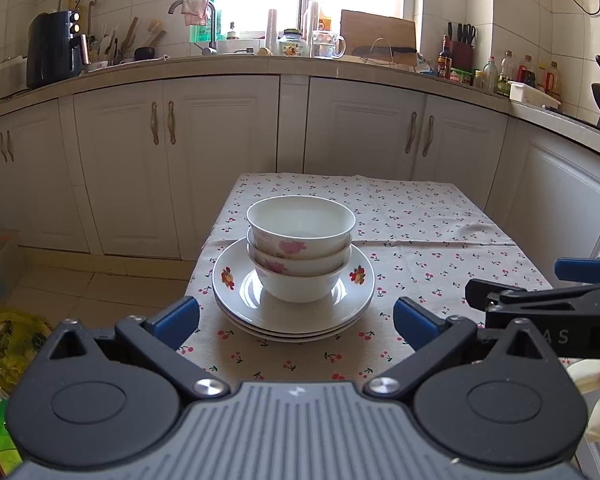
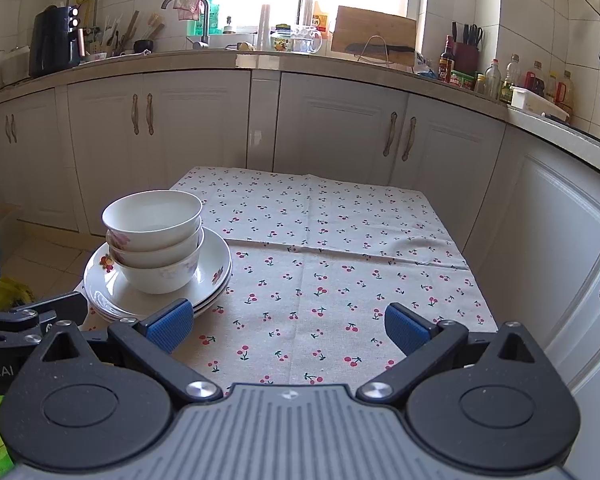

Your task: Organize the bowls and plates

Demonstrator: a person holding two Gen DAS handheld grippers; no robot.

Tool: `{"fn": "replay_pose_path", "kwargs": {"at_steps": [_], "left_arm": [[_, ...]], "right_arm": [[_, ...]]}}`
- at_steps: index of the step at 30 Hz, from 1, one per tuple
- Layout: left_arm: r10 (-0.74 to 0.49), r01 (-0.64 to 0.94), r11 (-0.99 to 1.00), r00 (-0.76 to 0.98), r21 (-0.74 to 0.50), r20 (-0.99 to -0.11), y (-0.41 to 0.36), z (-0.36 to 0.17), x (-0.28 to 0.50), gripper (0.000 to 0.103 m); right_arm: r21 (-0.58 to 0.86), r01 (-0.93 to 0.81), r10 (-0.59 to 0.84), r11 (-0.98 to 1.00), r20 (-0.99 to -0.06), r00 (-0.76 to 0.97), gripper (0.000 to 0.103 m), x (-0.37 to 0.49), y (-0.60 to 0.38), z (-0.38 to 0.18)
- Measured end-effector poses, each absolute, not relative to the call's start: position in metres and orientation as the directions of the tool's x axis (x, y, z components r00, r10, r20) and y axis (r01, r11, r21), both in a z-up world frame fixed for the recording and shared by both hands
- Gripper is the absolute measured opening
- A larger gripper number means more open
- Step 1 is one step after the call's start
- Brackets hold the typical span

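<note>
Both tools are wide and hold nothing: left tool (image 1: 296, 318) faces the bowls (image 1: 301, 248) stacked on plates (image 1: 293, 308); right tool (image 2: 288, 326) has them at its left.

Left gripper (image 1: 296, 320): jaws spread wide, nothing between the blue pads (image 1: 176, 320), held level and low. Right gripper (image 2: 290, 326): likewise agape and empty, level, close beside the left, its pads (image 2: 406, 328) clear of contact.

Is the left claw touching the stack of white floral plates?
Apart. The left wrist view shows the left claw open, tablecloth visible between each pad and the stack of white floral plates.
</note>
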State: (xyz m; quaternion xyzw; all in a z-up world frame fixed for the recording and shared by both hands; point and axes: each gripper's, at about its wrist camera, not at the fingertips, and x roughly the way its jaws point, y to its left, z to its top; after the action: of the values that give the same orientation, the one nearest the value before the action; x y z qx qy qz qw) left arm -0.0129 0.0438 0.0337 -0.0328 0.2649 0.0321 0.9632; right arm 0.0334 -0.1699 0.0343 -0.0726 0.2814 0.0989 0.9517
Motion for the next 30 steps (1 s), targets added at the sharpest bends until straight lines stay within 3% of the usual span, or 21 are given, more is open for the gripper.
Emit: {"fn": "replay_pose_path", "kwargs": {"at_steps": [30], "left_arm": [[0.038,-0.071,0.996,0.862,-0.045,-0.505,0.0391,0.0378,-0.0158,0.102]], "right_arm": [[-0.081,-0.213,0.139,0.974,-0.53,0.836,0.103,0.0292,-0.1731,0.0397]]}}
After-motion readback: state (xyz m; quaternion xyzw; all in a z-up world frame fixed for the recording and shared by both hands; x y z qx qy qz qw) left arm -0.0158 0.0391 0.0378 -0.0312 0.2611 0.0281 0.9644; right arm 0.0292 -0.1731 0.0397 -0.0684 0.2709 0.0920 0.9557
